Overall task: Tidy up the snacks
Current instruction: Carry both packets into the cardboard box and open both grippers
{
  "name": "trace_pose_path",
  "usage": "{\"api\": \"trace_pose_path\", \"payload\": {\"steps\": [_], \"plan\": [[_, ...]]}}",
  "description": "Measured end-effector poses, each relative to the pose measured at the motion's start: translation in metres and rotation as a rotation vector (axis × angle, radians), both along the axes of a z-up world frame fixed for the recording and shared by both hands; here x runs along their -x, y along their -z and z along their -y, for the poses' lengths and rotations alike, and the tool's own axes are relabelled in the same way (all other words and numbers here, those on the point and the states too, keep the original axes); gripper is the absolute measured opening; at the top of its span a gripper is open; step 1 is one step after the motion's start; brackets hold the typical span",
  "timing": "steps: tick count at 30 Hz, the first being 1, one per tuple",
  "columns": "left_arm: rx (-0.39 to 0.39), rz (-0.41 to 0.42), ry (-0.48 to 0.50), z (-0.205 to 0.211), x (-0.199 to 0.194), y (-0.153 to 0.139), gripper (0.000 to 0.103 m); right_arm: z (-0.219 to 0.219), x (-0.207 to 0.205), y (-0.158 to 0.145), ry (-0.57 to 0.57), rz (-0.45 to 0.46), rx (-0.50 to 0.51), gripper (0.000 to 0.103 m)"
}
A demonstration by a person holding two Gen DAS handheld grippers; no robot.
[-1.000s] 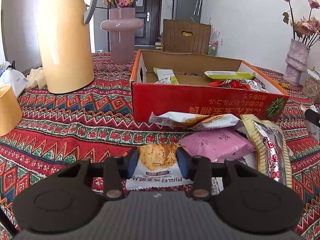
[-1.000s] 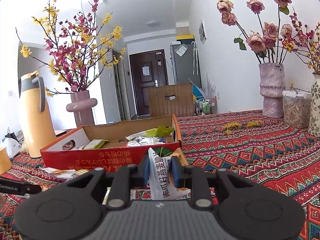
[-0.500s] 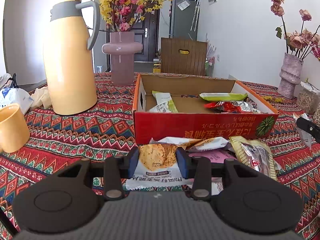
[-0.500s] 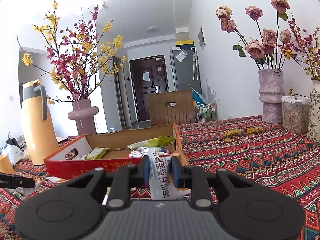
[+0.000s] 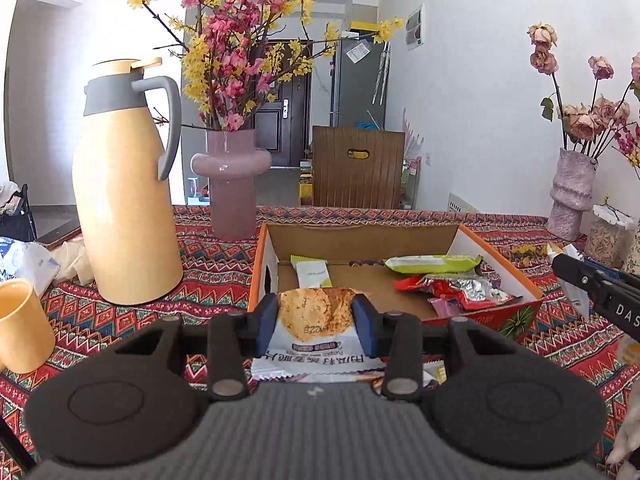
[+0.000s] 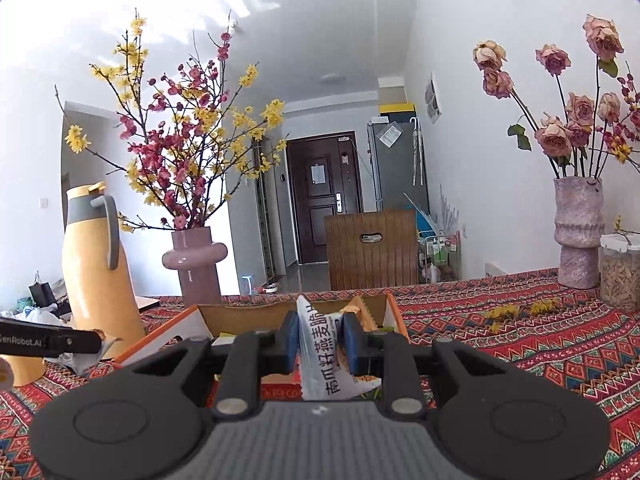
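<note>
My left claw (image 5: 316, 314) is squeezing a cookie packet (image 5: 316, 330) between its two blue pads. The packet is white with a picture of a brown cookie on it, and it is standing up between the pads. My right claw (image 6: 320, 338) is clamped tight on a white packet with black letters (image 6: 322, 354), which is sticking up and hanging down through the pads.

A second ago my left claw was low over the surface (image 5: 208, 280), with a pink packet and other snacks lying just past it. Now I am lifting it, and the cookie packet is coming up with it. It is sitting right in front of the near wall of the box (image 5: 490, 316). I am now seeing down into the box, where a green packet (image 5: 434, 263), a red and silver packet (image 5: 456, 288) and a small white and green packet (image 5: 314, 274) are lying on the bottom.

My right claw is going up too. Before, the red front of the box was showing wide above it. Now only the top edge of the box (image 6: 394, 310) is peeking out behind its pads.

On the left of the box a tall yellow jug (image 5: 124, 200) with a grey handle is standing on the surface. A pink vase (image 5: 231, 184) full of pink and yellow flowers is just beside it. A yellow cup (image 5: 22, 326) is near the left edge. Far to the right a second vase (image 5: 572, 196) is holding dry roses.
</note>
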State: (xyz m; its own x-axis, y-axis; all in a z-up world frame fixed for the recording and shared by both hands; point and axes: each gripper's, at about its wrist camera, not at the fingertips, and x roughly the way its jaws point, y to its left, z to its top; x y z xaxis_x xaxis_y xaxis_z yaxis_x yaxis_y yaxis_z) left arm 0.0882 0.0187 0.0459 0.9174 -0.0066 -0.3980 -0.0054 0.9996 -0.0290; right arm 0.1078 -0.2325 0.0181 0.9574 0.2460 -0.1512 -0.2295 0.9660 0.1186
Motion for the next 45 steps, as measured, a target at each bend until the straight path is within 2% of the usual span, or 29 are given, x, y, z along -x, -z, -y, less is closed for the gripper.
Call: {"api": "trace_pose_path", "payload": {"steps": [7,16,27,34,37,39,41,43,45], "plan": [[0.0,0.051,0.019,0.011,-0.017,-0.013,0.042,-0.022,-0.029,-0.011,-0.045,0.008,0.025,0.022],[-0.004,0.06,0.013,0.021,-0.049,-0.017,0.042,-0.045,-0.068,-0.016,-0.095,-0.038,0.061,0.023],[0.017,-0.009,-0.066,0.01,-0.1,0.019,0.042,-0.054,-0.111,0.006,-0.117,-0.151,0.059,0.022],[0.028,-0.05,-0.064,0.003,-0.105,0.031,0.042,-0.058,-0.12,0.015,-0.126,-0.201,0.073,0.023],[0.033,-0.037,-0.068,0.002,-0.101,0.029,0.047,-0.053,-0.118,0.013,-0.12,-0.203,0.053,0.03],[0.04,-0.024,-0.074,0.002,-0.1,0.027,0.056,-0.049,-0.117,0.011,-0.107,-0.201,0.035,0.047],[0.042,-0.006,-0.088,0.001,-0.097,0.026,0.075,-0.044,-0.115,0.01,-0.088,-0.193,0.019,0.063],[0.042,0.01,-0.096,0.0,-0.095,0.024,0.083,-0.04,-0.113,0.008,-0.081,-0.188,0.0,0.067],[0.045,0.026,-0.108,0.0,-0.092,0.022,0.093,-0.036,-0.112,0.008,-0.06,-0.184,-0.014,0.081]]}}
